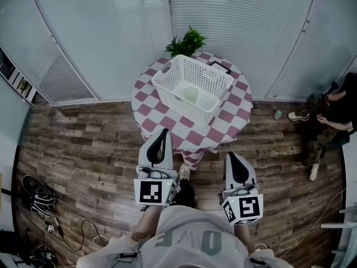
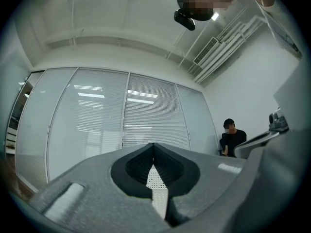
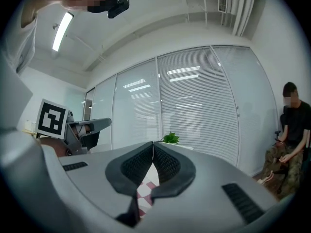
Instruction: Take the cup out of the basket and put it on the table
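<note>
The left gripper (image 1: 164,133) and right gripper (image 1: 231,156) are held side by side in front of the person, both aimed at 12 o'clock in the head view, the left one reaching slightly farther forward. In the left gripper view the jaws are clenched tip to tip with nothing grasped; a patch of white perforated wall shows through the opening behind the tips. In the right gripper view the jaws are likewise clenched and hold nothing, and red-and-white checks show through the opening. Both grippers are short of the table (image 1: 160,121), over the wooden floor (image 1: 95,149), and touch nothing. Cables (image 1: 42,201) lie on the floor at 8 o'clock. The table is round, covered with a checked cloth, and stands at 12 o'clock from the grippers. The basket (image 1: 177,106), white and perforated, rests near the table's centre, turned corner-on to the person. The cup (image 1: 191,94), pale, lies on the basket's bottom near the middle, well apart from both grippers. A plant (image 1: 187,42) stands at the table's 12 o'clock edge, just behind the basket. Glass walls with blinds (image 1: 240,21) close the room beyond. A seated person (image 1: 329,113) is at 3 o'clock.
</note>
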Demonstrator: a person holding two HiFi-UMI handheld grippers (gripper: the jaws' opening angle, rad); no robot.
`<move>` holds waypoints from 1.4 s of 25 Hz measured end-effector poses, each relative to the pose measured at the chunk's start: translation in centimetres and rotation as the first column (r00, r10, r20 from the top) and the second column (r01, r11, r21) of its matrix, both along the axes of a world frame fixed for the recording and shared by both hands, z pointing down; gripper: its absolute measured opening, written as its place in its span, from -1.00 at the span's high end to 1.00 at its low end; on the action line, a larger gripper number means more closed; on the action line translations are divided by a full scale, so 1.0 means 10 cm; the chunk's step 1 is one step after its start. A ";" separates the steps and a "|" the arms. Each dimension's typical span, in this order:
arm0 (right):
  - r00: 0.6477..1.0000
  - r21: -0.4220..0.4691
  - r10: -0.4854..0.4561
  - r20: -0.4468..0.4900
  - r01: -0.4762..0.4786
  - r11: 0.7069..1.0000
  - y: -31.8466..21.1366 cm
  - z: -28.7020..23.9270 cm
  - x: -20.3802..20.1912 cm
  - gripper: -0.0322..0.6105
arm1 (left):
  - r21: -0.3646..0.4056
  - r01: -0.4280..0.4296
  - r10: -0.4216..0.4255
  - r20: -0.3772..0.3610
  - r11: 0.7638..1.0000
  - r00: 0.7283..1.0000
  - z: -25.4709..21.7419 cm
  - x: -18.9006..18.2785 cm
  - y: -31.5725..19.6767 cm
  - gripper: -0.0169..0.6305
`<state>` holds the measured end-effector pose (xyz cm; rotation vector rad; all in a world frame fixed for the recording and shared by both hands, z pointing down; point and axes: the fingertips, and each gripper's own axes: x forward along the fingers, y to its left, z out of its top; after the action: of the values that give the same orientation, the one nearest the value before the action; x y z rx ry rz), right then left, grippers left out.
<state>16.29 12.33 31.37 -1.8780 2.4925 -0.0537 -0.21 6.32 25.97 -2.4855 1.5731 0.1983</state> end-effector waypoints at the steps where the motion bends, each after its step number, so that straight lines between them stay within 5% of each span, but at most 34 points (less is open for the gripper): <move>1: 1.000 0.000 0.016 -0.003 -0.016 1.000 -0.07 -0.01 0.03 0.87 | -0.004 -0.006 0.006 -0.006 1.000 1.000 0.00 0.01 -0.12 0.93; 6: 0.997 0.008 0.076 -0.017 -0.076 0.997 -0.62 -0.08 0.16 0.87 | 0.013 -0.052 0.053 -0.039 0.999 0.998 -0.06 0.12 -0.75 0.93; 20: 1.000 0.062 0.016 -0.026 -0.014 0.998 -2.49 -0.35 -0.20 0.87 | 0.002 -0.039 0.039 -0.068 0.999 0.997 -0.06 -0.25 -2.37 0.93; 35: 0.998 -0.088 0.059 0.001 -0.059 0.994 -3.46 -0.11 -0.25 0.87 | -0.129 -0.170 0.161 -0.077 0.977 0.984 0.25 -0.04 -3.37 0.93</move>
<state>13.78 -22.25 30.24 -1.9813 2.4691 -0.1689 -0.65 -27.34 28.49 -2.7441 1.4473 0.2061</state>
